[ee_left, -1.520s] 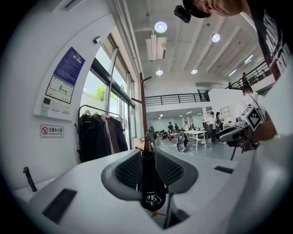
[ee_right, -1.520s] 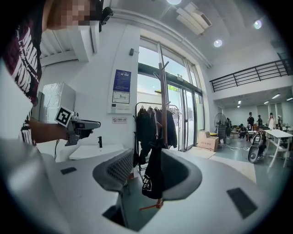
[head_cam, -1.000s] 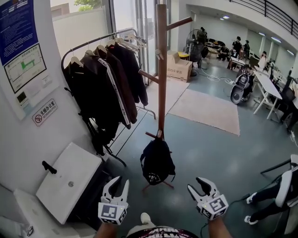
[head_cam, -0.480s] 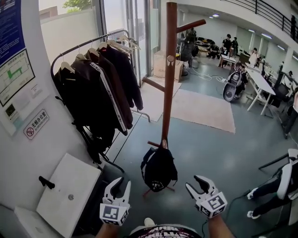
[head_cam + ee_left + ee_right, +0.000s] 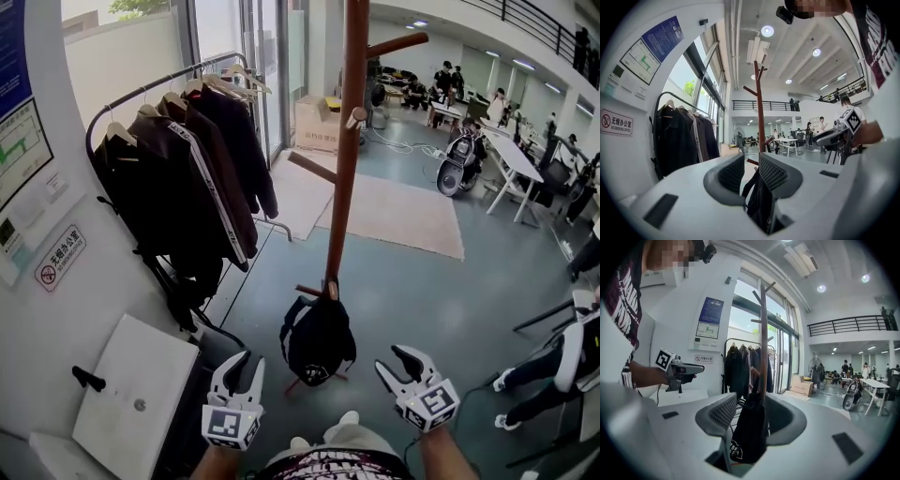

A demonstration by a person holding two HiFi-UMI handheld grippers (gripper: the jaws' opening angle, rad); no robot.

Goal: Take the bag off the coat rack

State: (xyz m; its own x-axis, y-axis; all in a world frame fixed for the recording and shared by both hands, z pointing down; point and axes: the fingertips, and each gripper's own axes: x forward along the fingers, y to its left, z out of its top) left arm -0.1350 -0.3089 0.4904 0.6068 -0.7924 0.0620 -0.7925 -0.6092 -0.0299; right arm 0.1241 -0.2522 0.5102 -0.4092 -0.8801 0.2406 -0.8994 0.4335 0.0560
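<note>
A black bag (image 5: 320, 339) hangs by its straps from a low peg of the brown wooden coat rack (image 5: 350, 131). In the right gripper view the bag (image 5: 749, 427) shows between the jaws, farther off, against the rack's pole (image 5: 763, 338). In the left gripper view the bag (image 5: 758, 199) also shows through the jaw gap. My left gripper (image 5: 240, 368) is open, short of the bag and to its left. My right gripper (image 5: 403, 364) is open too, to the bag's right. Neither touches it.
A metal clothes rail (image 5: 178, 84) with several dark jackets (image 5: 187, 187) stands left of the coat rack. A white cabinet top (image 5: 131, 394) is at lower left. A beige rug (image 5: 394, 211) lies beyond; people and desks (image 5: 516, 159) are at the far right.
The view has closed in on the coat rack: the pole and the bag have grown larger and shifted right. Both grippers stay open, in much the same place.
</note>
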